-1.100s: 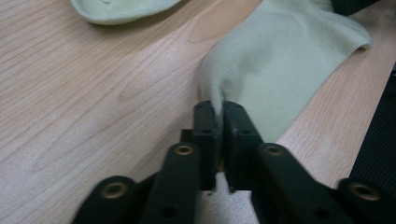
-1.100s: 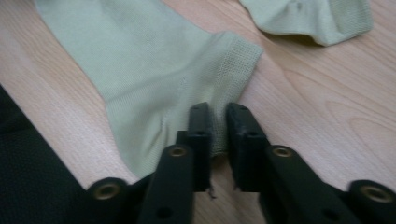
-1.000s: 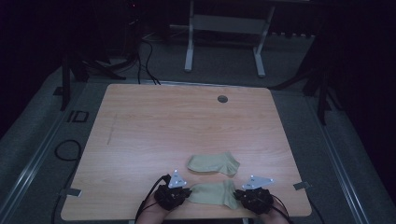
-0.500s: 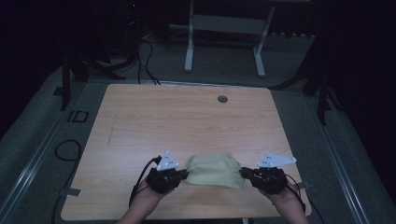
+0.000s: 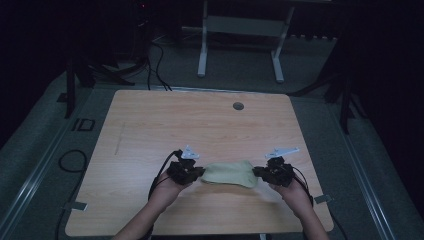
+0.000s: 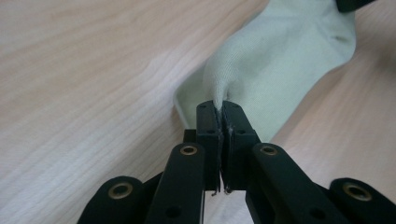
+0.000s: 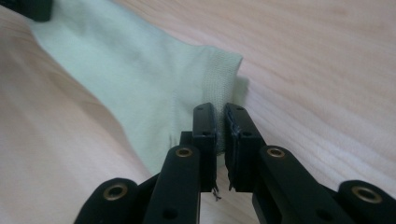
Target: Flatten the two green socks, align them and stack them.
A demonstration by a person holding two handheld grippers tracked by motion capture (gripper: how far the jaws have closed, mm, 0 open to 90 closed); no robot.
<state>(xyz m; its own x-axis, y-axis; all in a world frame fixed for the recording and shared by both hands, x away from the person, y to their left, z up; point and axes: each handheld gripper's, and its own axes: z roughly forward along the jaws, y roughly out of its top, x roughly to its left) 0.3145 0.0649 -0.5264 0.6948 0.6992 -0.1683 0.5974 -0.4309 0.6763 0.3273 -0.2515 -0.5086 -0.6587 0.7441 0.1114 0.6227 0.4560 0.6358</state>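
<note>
Left gripper (image 6: 221,116) pinches the sock (image 6: 285,60) tight; right gripper (image 7: 220,126) at 3 o'clock grips the cuff's edge, jaws almost together — a tug could slip it.

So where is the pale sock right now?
In the high view the sock sits near the table's front edge, stretched between the left gripper and the right gripper, each shut on one end.

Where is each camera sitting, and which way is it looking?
High view: above the wooden table, looking forward and down; forearms, left gripper, right gripper.
Left gripper view: along its black jaws, pinching the pale green sock.
Right gripper view: along its jaws at the sock's ribbed cuff.
All share the sock.
</note>
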